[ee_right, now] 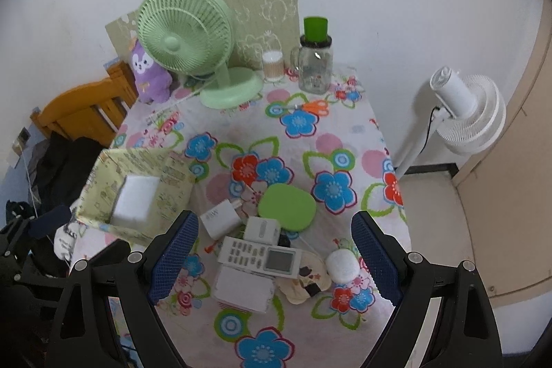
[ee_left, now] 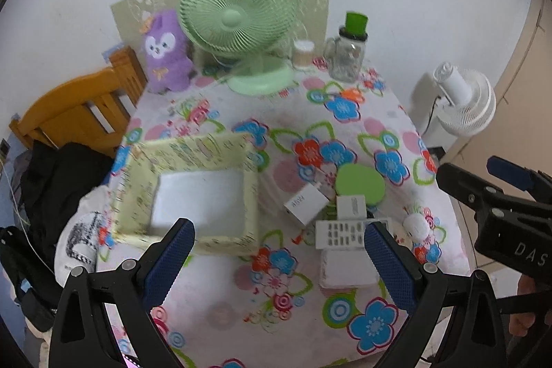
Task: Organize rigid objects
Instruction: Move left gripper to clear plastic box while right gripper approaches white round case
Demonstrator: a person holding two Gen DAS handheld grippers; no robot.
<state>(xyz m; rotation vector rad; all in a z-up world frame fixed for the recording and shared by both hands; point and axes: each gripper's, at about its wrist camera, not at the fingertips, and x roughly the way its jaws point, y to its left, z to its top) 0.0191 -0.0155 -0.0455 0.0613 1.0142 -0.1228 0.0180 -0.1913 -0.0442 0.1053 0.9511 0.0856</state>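
Note:
A yellow patterned box with a white bottom stands open on the floral table; it also shows in the right wrist view. Right of it lies a cluster: a white remote, a white charger, a white adapter block, a green oval case, a white earbud case and a white flat box. My left gripper is open and empty, above the table near the box. My right gripper is open and empty over the cluster.
At the table's back stand a green fan, a purple plush, a glass jar with green lid, a cotton-swab tub and orange scissors. A wooden chair is left, a white floor fan right.

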